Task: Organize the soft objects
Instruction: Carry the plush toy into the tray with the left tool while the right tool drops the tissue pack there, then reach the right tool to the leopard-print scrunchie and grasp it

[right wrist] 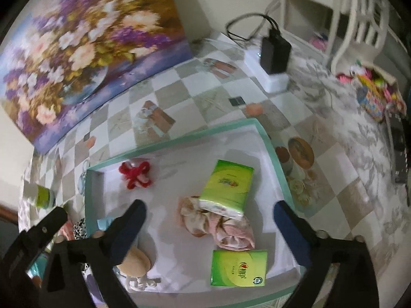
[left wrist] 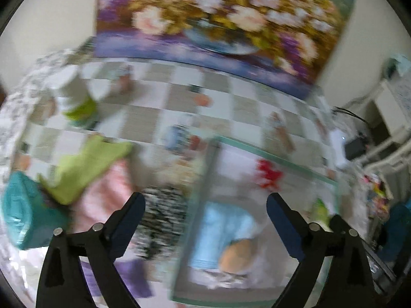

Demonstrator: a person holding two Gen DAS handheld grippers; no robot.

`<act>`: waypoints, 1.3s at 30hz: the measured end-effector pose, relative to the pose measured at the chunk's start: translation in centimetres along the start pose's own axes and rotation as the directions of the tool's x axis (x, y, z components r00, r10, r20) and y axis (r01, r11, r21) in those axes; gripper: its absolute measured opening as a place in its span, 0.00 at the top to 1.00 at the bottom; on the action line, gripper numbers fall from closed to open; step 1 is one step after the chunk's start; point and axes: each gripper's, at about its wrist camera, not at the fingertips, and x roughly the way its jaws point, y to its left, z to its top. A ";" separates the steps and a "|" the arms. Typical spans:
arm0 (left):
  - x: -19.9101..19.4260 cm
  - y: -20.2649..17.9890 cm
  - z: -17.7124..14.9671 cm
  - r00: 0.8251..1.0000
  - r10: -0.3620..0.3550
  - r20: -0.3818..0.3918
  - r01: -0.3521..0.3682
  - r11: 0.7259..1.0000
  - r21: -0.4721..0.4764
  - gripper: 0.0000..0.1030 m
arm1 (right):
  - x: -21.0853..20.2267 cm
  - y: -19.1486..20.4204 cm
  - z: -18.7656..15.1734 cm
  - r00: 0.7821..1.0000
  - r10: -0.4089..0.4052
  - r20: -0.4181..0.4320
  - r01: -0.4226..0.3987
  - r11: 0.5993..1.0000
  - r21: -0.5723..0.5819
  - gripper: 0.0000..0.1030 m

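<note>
Two tissue packs (right wrist: 226, 187) (right wrist: 239, 268) are showing glossy plastic wrap; the scrunchie (right wrist: 218, 227) is looking like soft matt cloth, the red bow (right wrist: 136, 175) fuzzy yarn, the tray (right wrist: 179, 159) smooth.

A floral painting (right wrist: 84, 41) leans behind the checkered tablecloth (right wrist: 195, 95), near a black charger (right wrist: 274, 51).

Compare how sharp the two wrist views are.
Left wrist view: heavy motion blur smears the tray and cloths; only the left gripper looks crisp. Right wrist view: mostly sharp, the tissue packs readable, slight softness on the painting.
</note>
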 end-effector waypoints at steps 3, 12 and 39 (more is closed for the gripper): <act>-0.7 2.2 0.7 0.999 0.041 0.023 -0.040 0.998 -0.043 0.06 | -0.6 1.5 -0.2 1.000 0.005 0.020 -0.004 0.999 -0.051 0.00; -4.4 8.1 2.8 0.990 0.100 0.097 -0.087 0.987 -0.132 0.02 | -1.7 6.4 -1.8 0.998 0.066 0.024 -0.060 0.982 -0.181 0.00; -3.0 17.9 3.2 0.992 0.119 -0.040 -0.125 0.964 -0.235 0.02 | 2.0 19.8 -8.4 0.938 0.257 -0.234 -0.338 0.831 -0.442 0.10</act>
